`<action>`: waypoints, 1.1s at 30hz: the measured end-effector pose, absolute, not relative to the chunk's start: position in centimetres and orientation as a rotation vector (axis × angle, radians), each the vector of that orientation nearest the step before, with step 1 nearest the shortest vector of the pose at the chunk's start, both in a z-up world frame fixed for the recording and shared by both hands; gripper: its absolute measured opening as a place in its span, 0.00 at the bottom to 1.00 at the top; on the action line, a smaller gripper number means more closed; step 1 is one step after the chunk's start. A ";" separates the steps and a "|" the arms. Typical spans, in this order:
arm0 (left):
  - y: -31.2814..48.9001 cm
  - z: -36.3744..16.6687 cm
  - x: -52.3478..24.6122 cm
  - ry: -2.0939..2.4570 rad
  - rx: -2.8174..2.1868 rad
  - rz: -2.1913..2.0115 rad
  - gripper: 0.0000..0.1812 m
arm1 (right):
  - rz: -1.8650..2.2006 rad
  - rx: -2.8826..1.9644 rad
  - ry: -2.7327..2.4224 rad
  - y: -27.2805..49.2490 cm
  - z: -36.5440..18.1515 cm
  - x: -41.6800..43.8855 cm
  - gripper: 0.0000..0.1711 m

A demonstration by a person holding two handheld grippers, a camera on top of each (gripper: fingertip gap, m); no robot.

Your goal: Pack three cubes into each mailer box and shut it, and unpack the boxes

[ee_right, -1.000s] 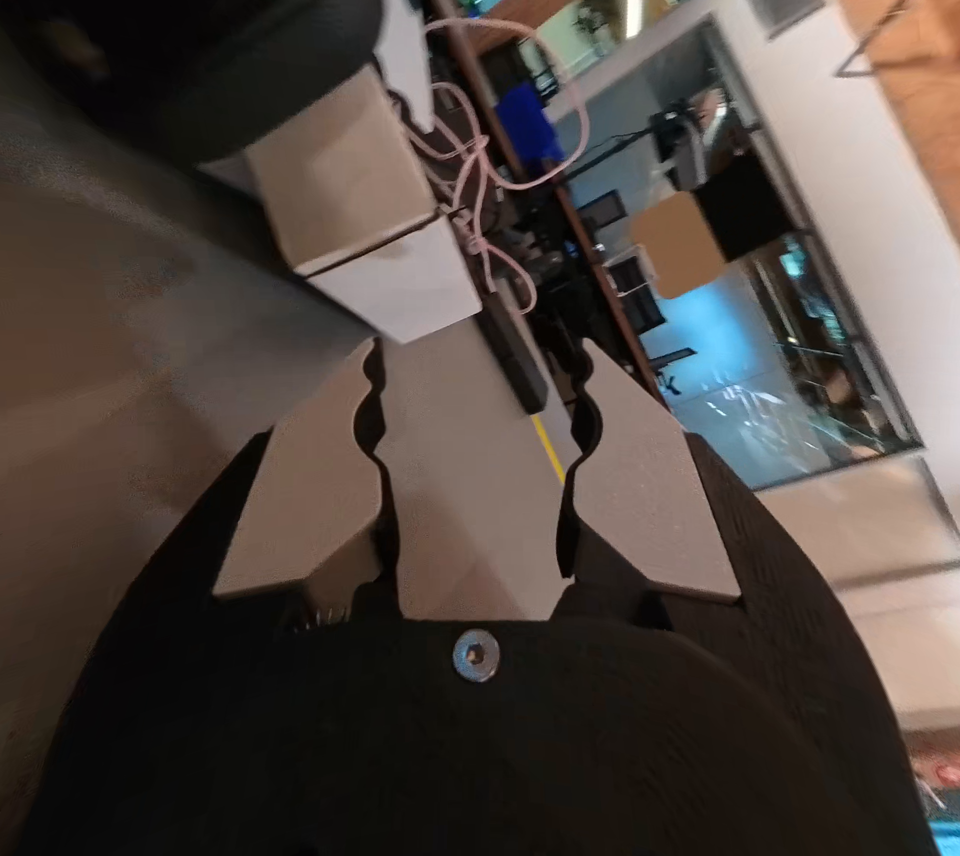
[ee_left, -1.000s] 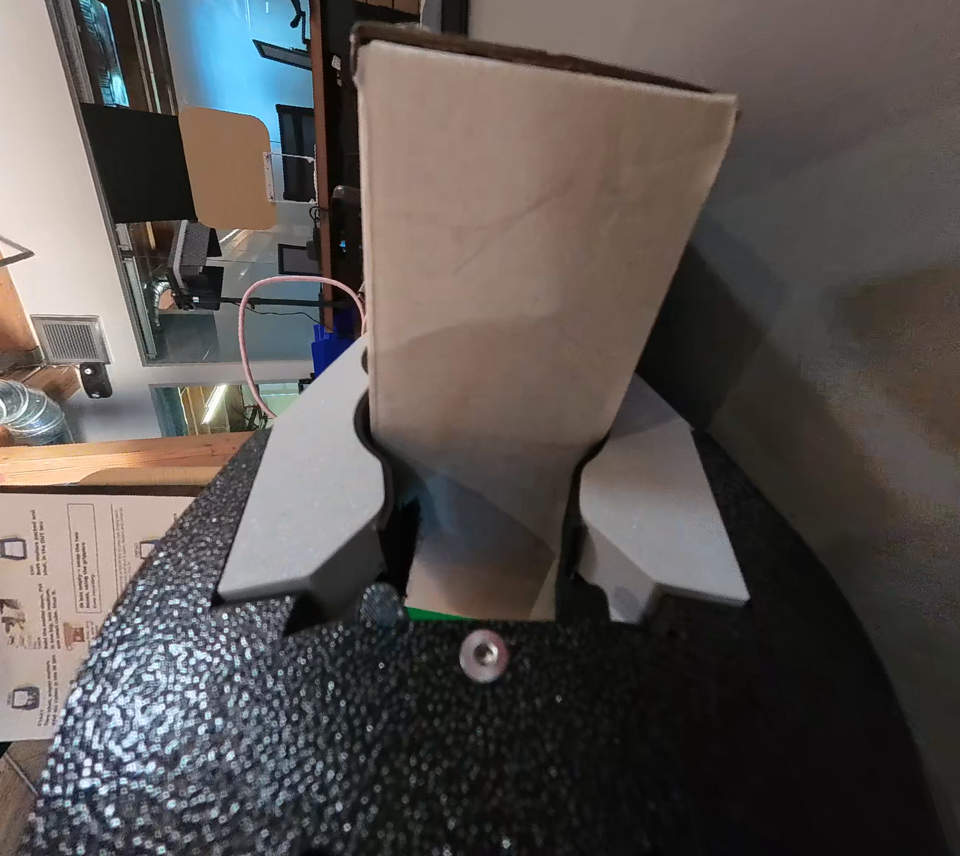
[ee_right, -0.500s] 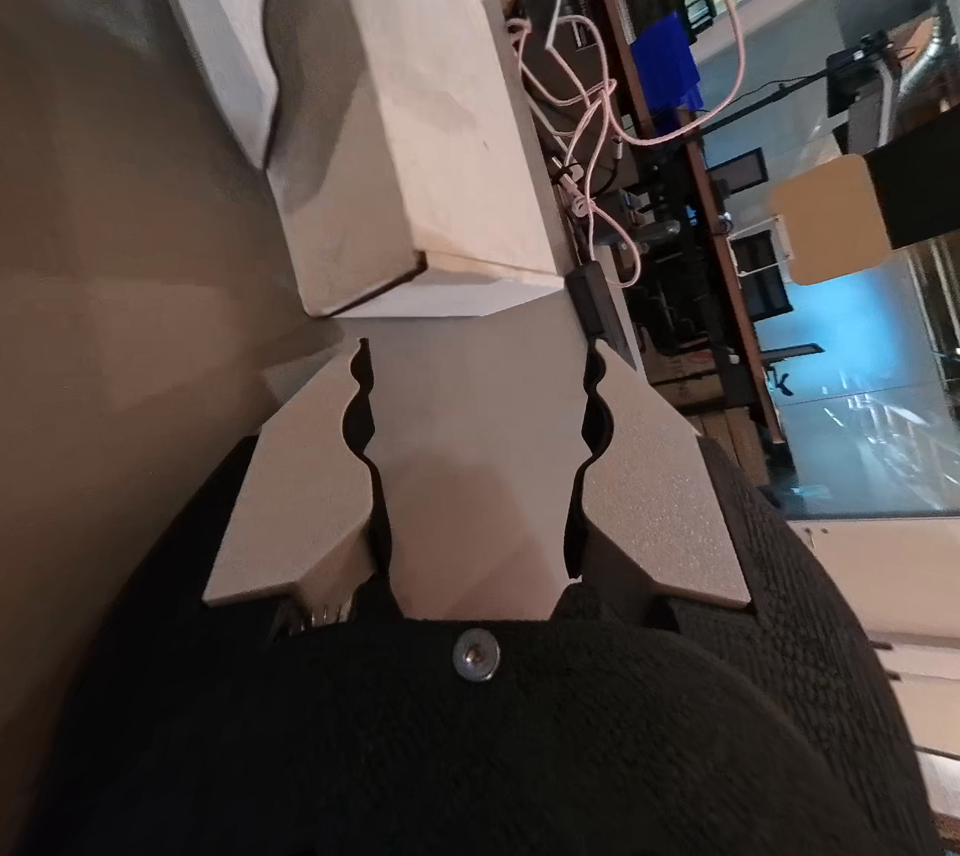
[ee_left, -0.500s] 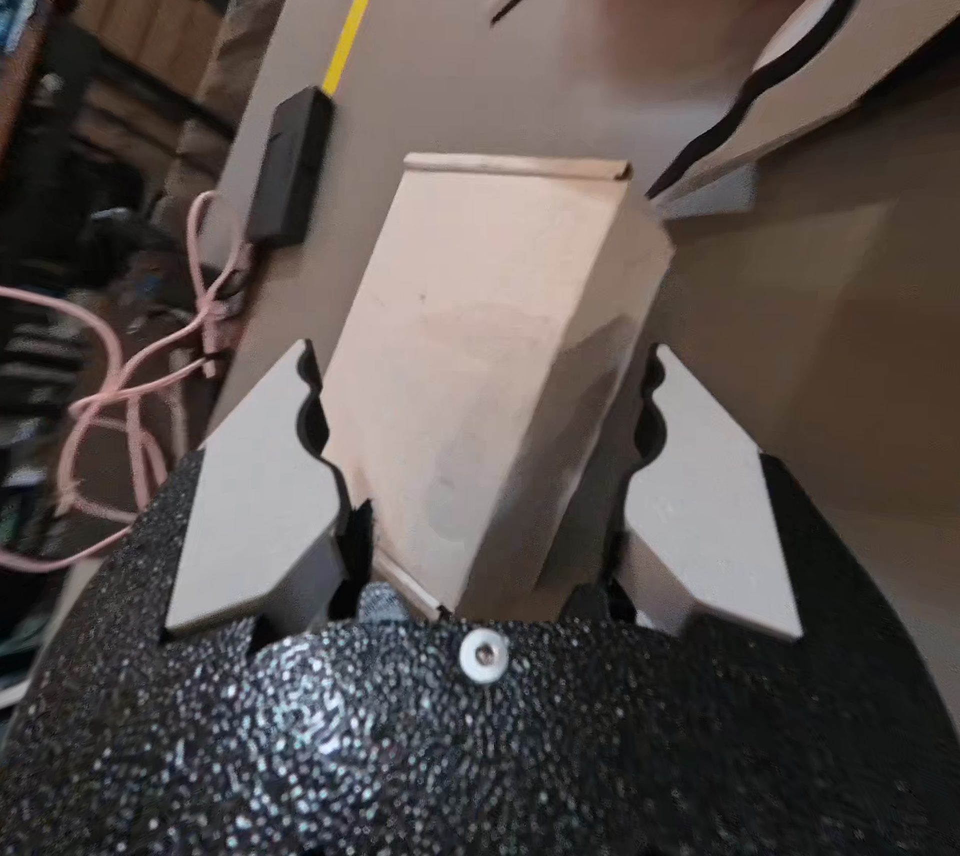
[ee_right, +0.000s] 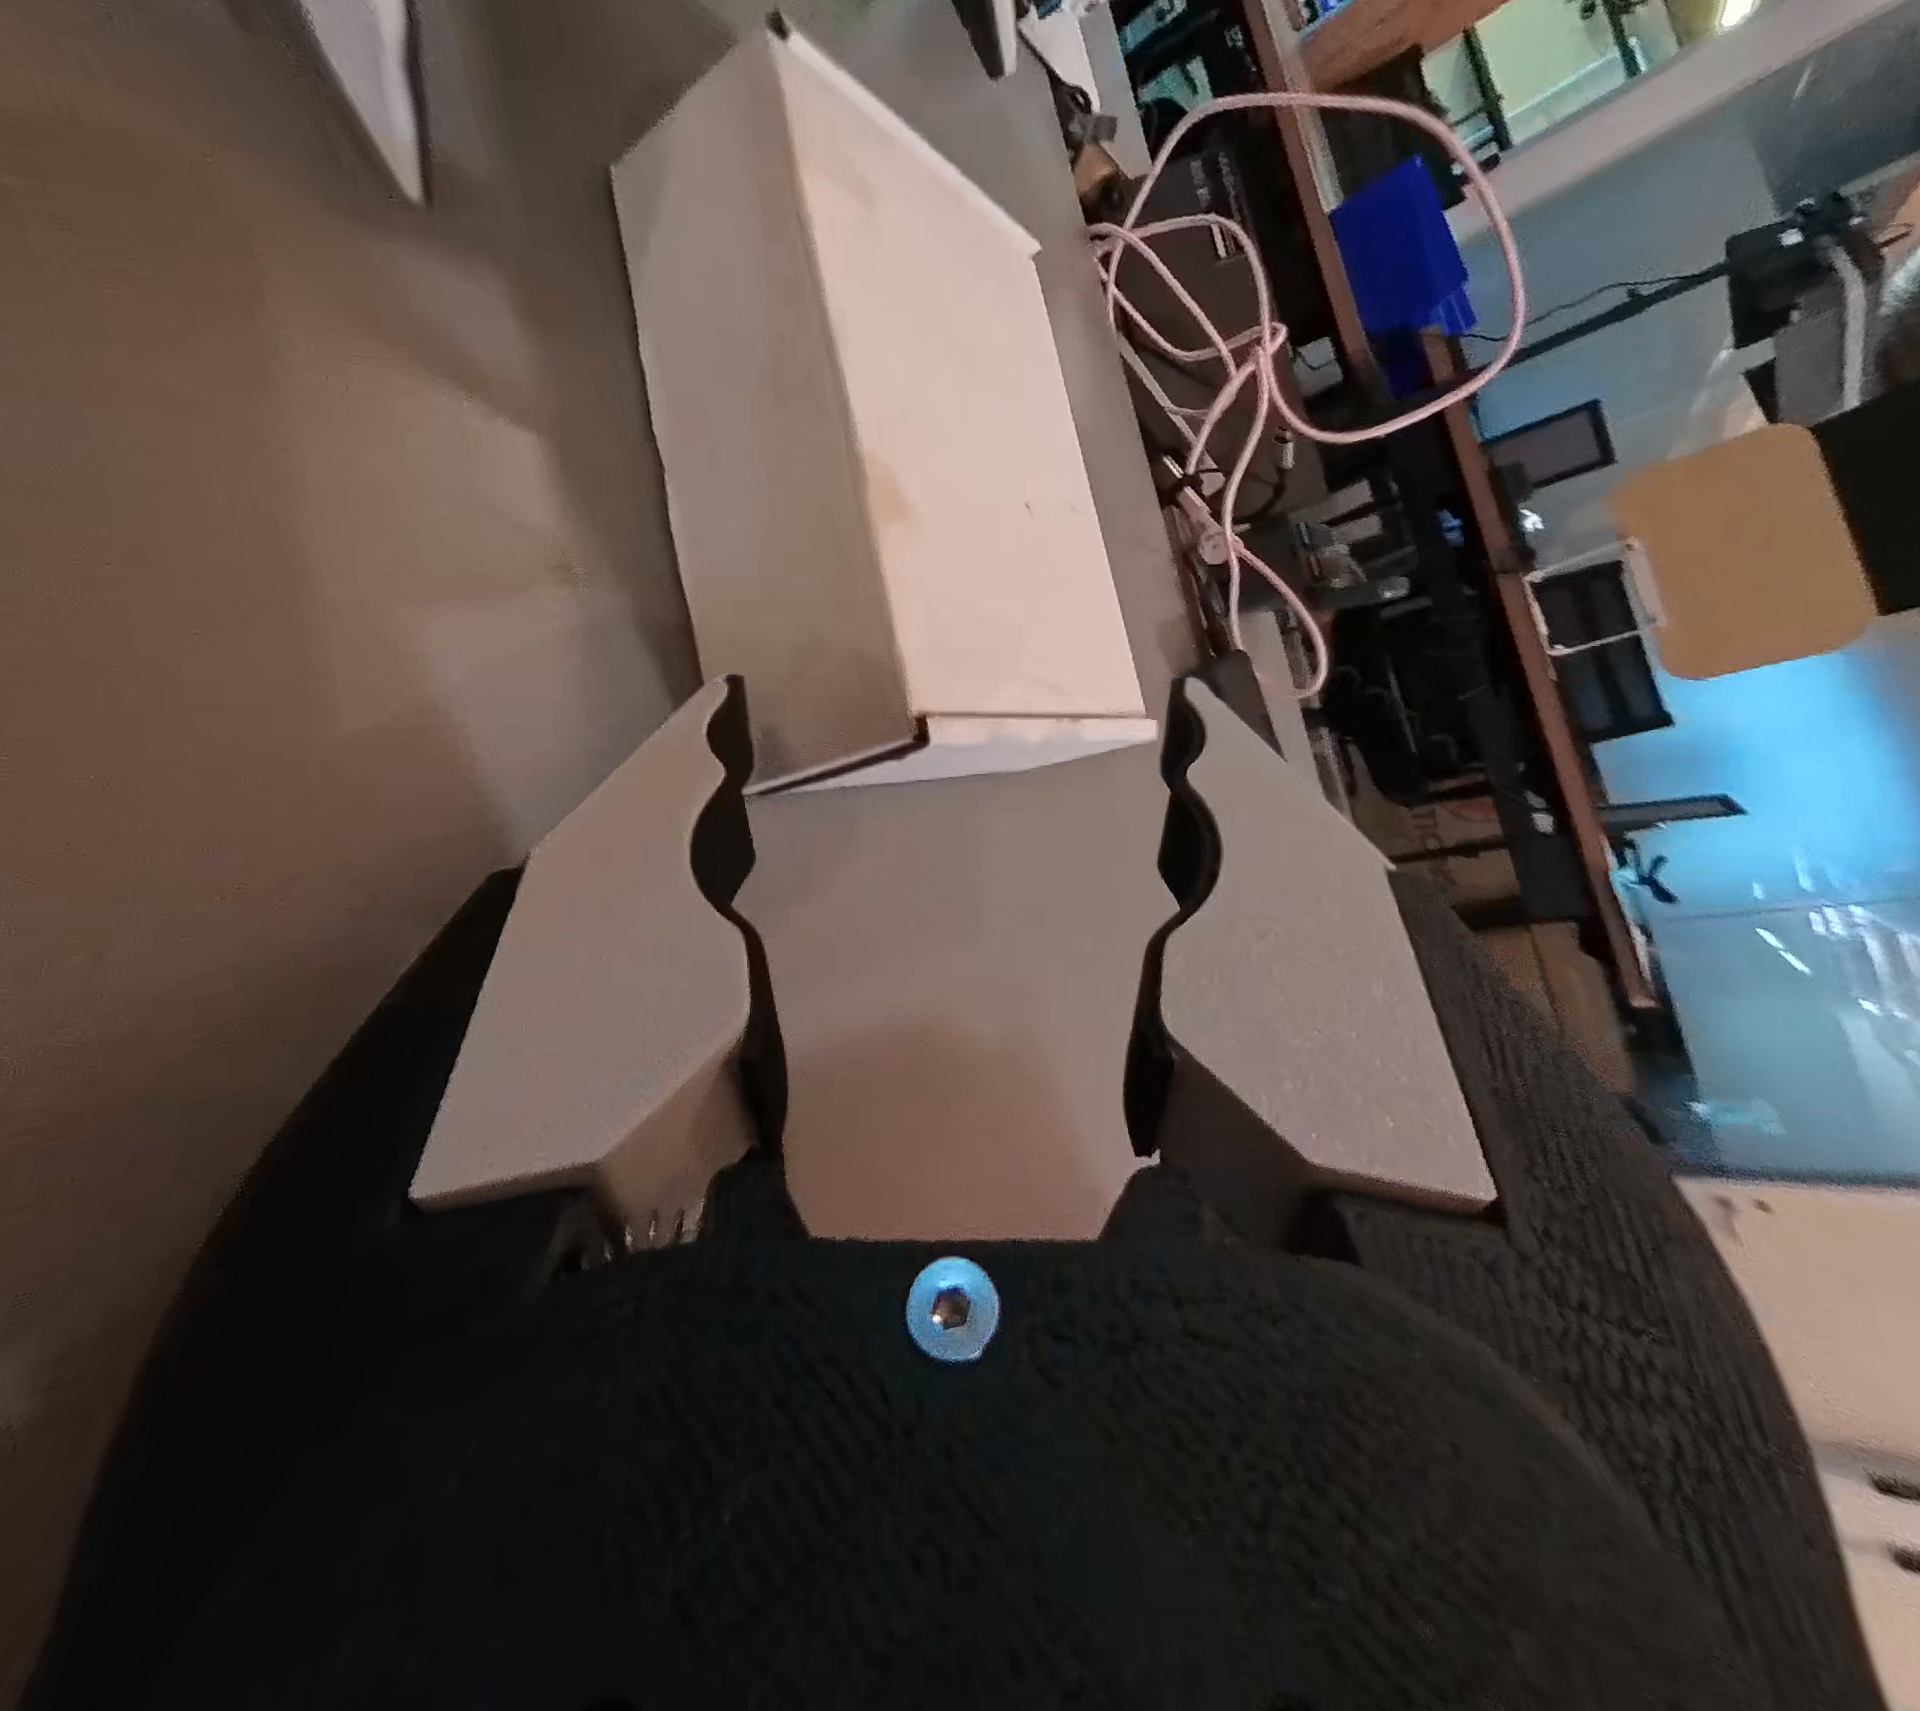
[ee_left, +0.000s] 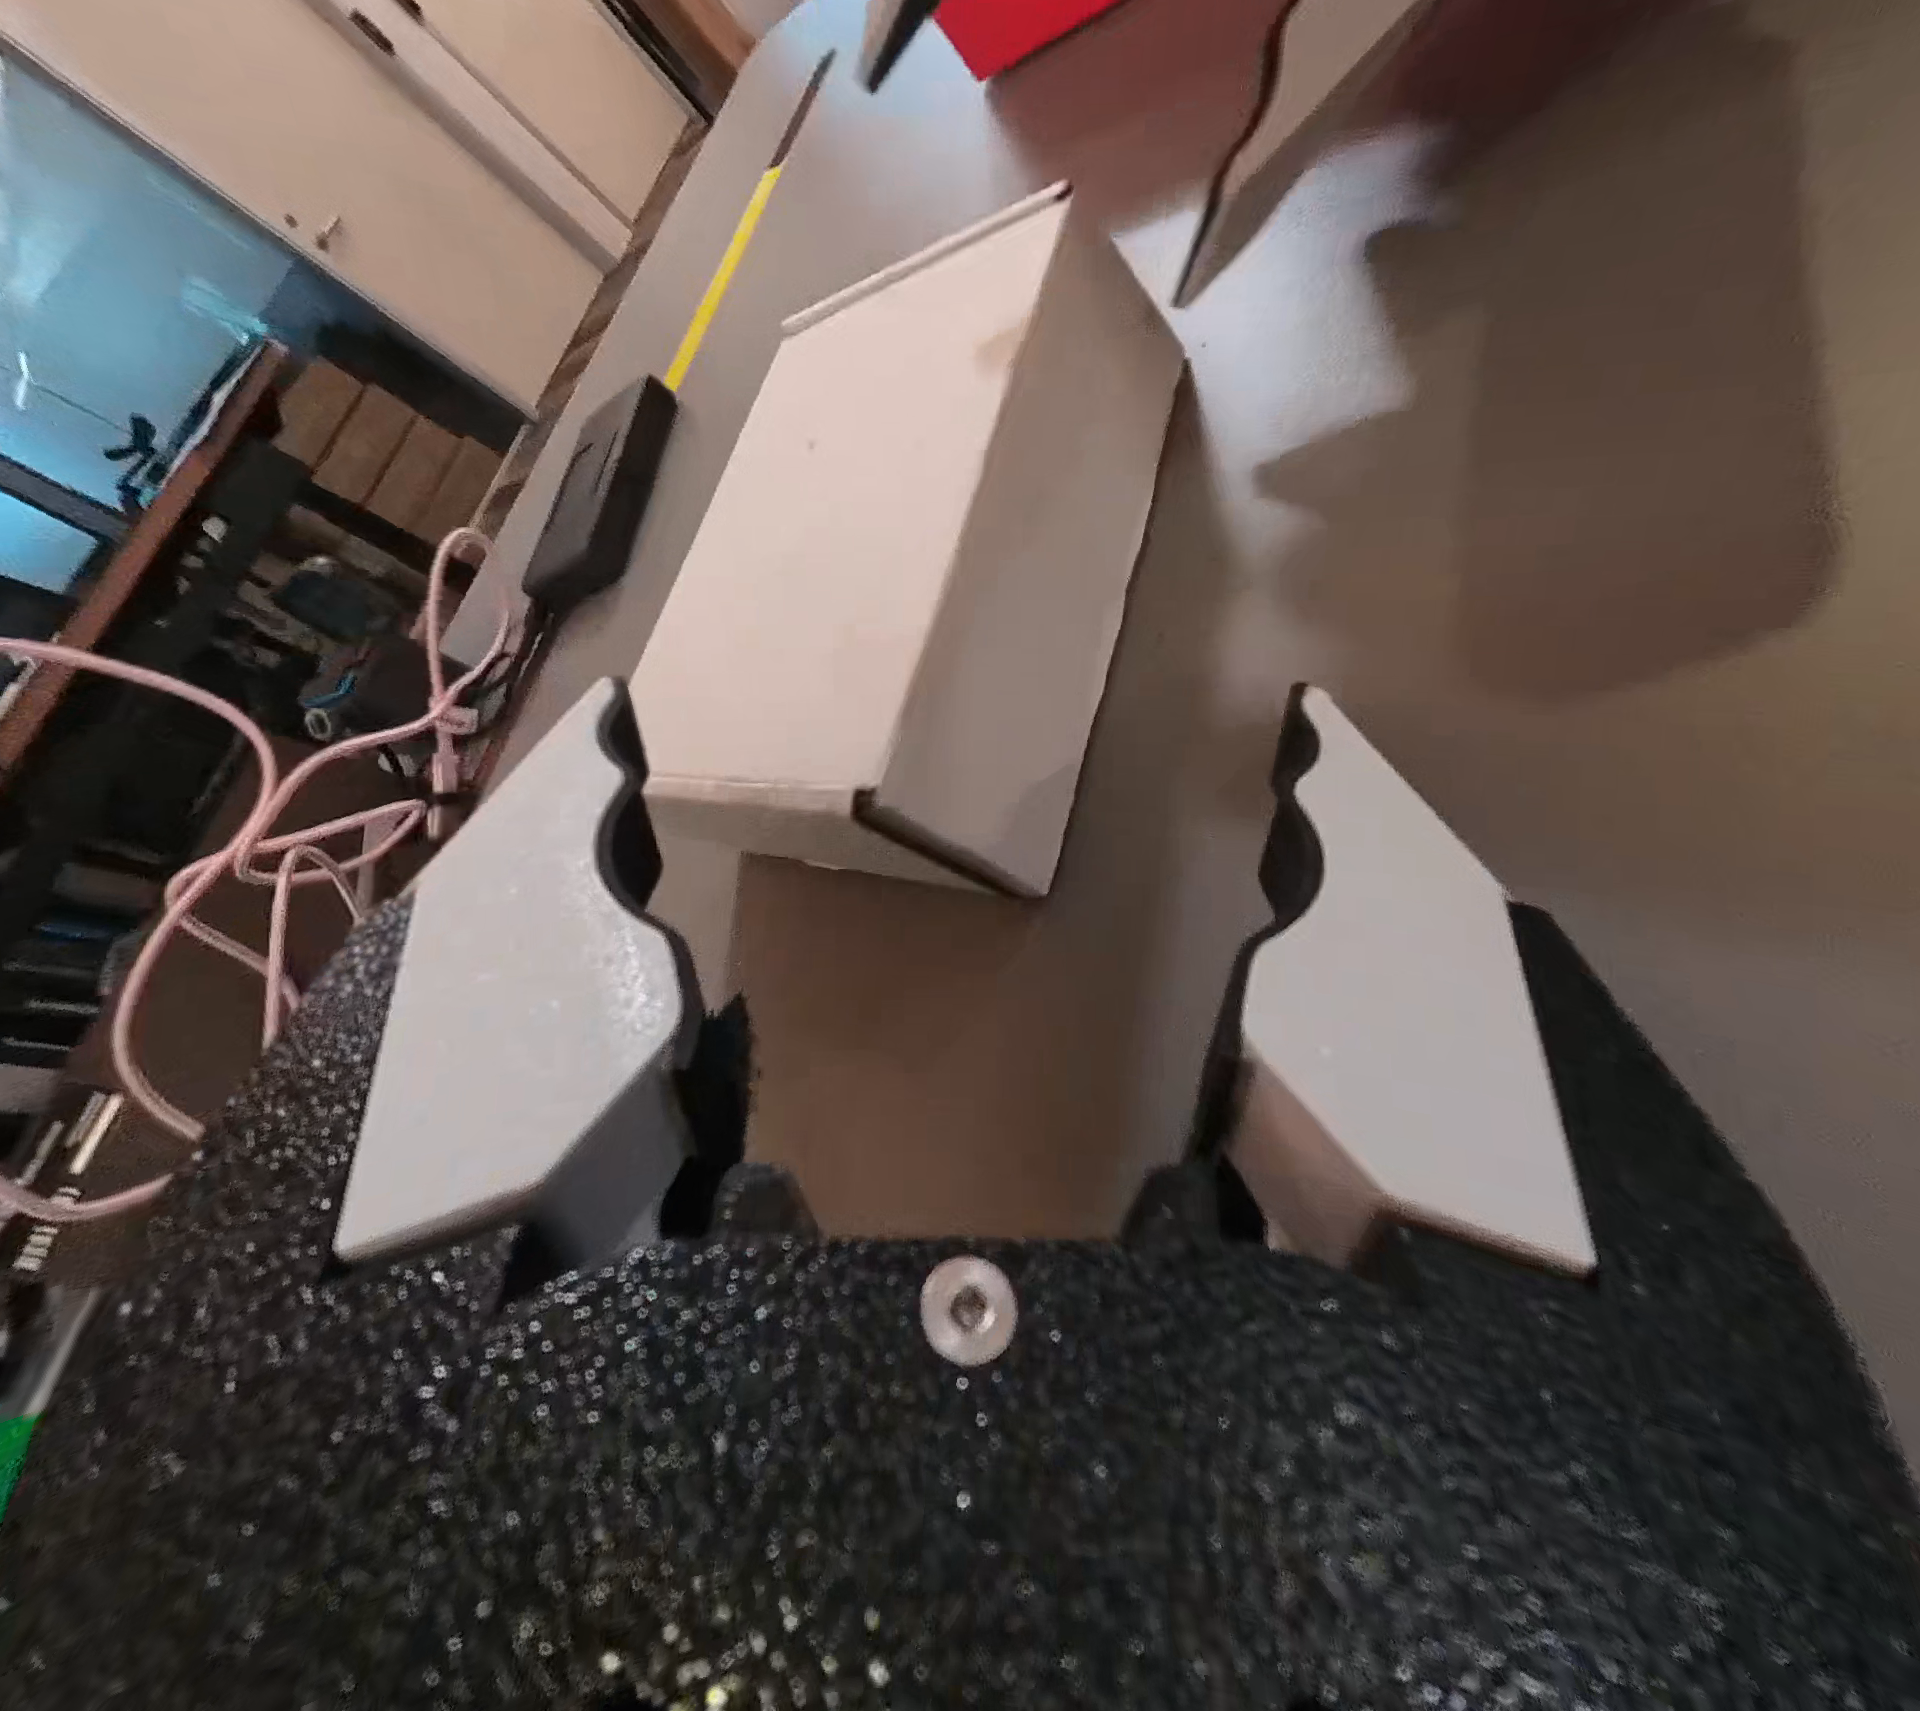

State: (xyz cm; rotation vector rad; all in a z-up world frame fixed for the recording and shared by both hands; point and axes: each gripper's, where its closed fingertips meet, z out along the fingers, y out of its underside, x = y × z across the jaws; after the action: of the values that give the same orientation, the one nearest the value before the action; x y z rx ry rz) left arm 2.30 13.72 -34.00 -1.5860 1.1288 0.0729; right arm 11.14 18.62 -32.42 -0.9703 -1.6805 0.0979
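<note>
The mailer box (ee_left: 904,549) lies shut on the counter (ee_left: 1558,830), between my left gripper (ee_left: 951,830) and right gripper (ee_right: 951,788). Both jaws are released, empty. Judged step: box closed; next, regrasp or reopen it.

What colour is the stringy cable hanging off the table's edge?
Pale pink. The cable shows best in the right wrist view, looped beside the mailer box.

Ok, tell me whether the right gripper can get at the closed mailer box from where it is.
Probably yes. The right gripper is open and empty, and the mailer box lies shut on the table just beyond its fingertips with nothing between. The left gripper, also open, faces it from the far end, so they could crowd each other.
</note>
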 end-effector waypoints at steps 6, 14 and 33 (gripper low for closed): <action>14.2 -34.4 1.9 1.081 -1.632 0.066 0.53 | 0.218 -1.052 -1.675 18.0 -33.0 10.4 0.46; 15.0 -34.0 1.0 0.891 -1.760 0.007 0.58 | 0.643 -1.453 -1.477 18.7 -33.0 10.2 0.54; 12.2 -36.3 2.1 0.767 -2.069 -0.375 0.64 | 0.748 -1.675 -1.643 15.4 -36.8 10.5 0.54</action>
State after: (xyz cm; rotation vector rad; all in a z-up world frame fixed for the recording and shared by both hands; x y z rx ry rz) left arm 2.09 12.20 -36.30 -2.0688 0.7670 -0.3745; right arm 10.54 15.44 -36.77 -1.6745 -1.6429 0.7480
